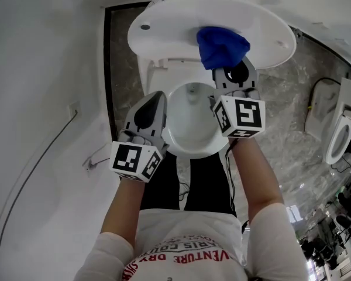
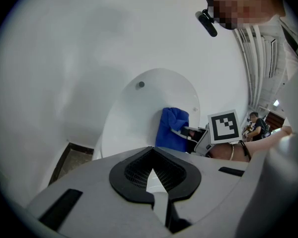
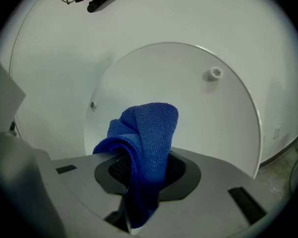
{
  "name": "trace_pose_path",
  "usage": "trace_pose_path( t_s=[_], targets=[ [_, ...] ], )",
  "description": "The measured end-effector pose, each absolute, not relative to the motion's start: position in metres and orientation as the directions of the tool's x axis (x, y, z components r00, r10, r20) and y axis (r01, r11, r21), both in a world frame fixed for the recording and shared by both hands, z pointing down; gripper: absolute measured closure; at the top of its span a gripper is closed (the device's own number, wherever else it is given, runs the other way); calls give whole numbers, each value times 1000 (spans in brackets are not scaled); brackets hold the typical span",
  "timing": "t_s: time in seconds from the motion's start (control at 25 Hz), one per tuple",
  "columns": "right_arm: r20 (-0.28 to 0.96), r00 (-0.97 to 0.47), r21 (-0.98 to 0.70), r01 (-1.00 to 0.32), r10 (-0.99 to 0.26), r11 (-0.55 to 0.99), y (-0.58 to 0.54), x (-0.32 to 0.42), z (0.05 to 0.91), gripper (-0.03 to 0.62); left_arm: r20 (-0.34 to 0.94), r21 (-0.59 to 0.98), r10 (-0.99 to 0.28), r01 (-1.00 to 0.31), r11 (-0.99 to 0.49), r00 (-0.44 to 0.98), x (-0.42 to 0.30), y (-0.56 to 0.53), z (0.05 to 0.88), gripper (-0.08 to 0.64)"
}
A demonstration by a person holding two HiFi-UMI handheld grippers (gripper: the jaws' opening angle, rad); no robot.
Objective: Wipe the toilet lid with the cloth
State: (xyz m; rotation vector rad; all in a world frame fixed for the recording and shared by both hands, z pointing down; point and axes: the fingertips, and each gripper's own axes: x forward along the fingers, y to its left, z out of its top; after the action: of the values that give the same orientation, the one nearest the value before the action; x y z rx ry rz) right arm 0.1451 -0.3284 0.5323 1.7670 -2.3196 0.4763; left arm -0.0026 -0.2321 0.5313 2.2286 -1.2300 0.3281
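- Your right claw (image 3: 139,192) clamps the blue cloth (image 3: 148,133), bunched at the raised toilet lid (image 3: 198,98).
- Your left claw (image 2: 156,182): closed on nothing, by the bowl (image 1: 190,124).
- Risk: if you scrub hard, the cloth may pull free and drop in.

Both arms (image 1: 254,168) stretched forward
Grey left gripper (image 1: 157,98) sat nearer, jaws together and empty; grey right gripper (image 1: 234,70) reached further, jaws clamped on bunched blue terry cloth (image 1: 221,44)
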Motion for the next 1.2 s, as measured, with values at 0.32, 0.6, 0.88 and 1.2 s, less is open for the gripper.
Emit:
trace_pose_path(
  t_s=[0.32,0.6,0.88,1.2],
  targets=[
    [344,-209,-120,-977,-915,178,-318,212,526,494,479,356,-690,-839,-412,542,39,-219,532,554],
    [354,-160,-82,-987,-921,140,-303,267,523,494,483,371,-680,-832,-412,551,81,-206,539,554],
    [370,-99,-45,-995,-924,89,-279,305,517,494,487,386,-654,-814,-434,579,107,-192,541,554],
    [364,-156,-66,-988,-918,141,-260,259,525,494,484,384,-658,-815,-433,577,83,-193,546,554]
  ],
)
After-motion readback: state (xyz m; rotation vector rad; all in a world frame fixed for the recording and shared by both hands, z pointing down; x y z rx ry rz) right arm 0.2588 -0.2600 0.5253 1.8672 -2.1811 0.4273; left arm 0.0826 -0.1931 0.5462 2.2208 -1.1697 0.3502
